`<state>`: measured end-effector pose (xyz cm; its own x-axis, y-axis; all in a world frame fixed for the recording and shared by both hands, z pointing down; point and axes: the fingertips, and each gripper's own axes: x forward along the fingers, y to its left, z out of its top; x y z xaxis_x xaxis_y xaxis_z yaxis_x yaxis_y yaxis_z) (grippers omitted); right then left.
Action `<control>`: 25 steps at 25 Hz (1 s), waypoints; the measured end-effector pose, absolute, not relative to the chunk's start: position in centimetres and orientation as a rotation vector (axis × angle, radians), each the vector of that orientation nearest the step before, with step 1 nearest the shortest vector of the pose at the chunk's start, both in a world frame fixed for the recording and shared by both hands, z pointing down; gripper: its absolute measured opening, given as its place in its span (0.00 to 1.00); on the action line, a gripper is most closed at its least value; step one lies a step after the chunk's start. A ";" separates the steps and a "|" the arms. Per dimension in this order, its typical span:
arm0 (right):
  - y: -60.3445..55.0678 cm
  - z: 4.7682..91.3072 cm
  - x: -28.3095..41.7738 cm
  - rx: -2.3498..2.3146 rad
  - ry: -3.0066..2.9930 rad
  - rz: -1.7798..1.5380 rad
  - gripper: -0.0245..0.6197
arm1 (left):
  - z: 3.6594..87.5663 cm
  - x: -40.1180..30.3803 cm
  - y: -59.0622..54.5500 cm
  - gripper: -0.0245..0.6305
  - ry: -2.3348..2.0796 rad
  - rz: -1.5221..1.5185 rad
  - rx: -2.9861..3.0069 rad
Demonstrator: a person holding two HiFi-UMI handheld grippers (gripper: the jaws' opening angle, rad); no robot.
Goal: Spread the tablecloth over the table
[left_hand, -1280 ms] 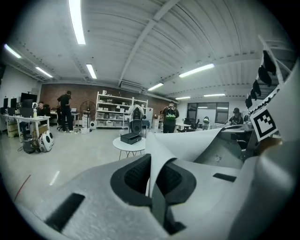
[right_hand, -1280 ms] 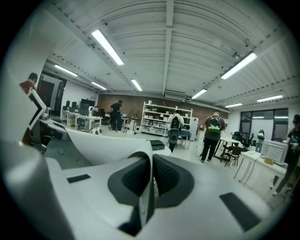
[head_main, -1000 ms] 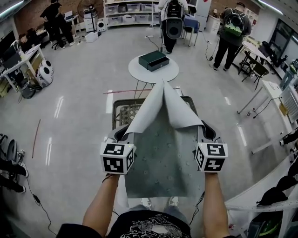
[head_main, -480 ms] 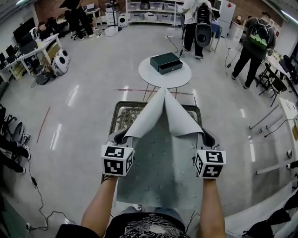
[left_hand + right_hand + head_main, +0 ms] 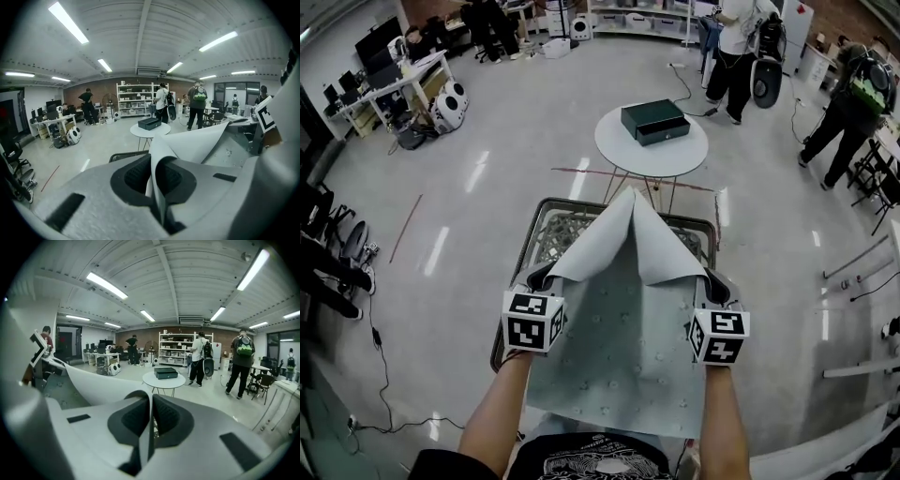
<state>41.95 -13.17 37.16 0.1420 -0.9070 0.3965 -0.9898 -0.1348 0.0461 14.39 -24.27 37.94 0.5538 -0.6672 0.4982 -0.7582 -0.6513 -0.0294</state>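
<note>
The pale grey dotted fabric tablecloth (image 5: 619,347) is clamped by the left gripper (image 5: 546,274) at 9 o'clock and the right gripper (image 5: 714,279) at 3 o'clock. It is held above the dark-framed mesh table (image 5: 542,214) at 12 o'clock.

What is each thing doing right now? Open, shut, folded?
left claw, shut on the tablecloth edge
right claw, shut on the opposite edge
tablecloth, held up, far corners folded over, not spread flat
green box, closed, resting on the round table
</note>
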 end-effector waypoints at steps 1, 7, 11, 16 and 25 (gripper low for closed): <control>-13.4 37.5 42.2 2.119 -1.844 0.401 0.05 | 38.2 14.6 -24.3 0.05 -1.210 0.726 2.596; -14.9 39.6 43.2 2.081 -1.832 0.397 0.05 | 40.0 14.5 -26.0 0.05 -1.215 0.809 2.585; -15.8 40.9 43.5 2.059 -1.790 0.359 0.05 | 41.9 13.8 -27.8 0.05 -1.190 0.861 2.581; -16.4 41.8 43.8 2.061 -1.720 0.304 0.05 | 43.8 12.6 -29.8 0.05 -1.167 0.882 2.588; -16.2 43.0 44.8 2.051 -1.621 0.235 0.05 | 46.8 11.3 -31.7 0.05 -1.124 0.966 2.631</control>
<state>44.77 -16.23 43.01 0.2722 -0.8578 0.4361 -0.9463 -0.1563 0.2831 11.30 -31.75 46.80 0.5199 -0.6076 0.6004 -0.6852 -0.7163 -0.1315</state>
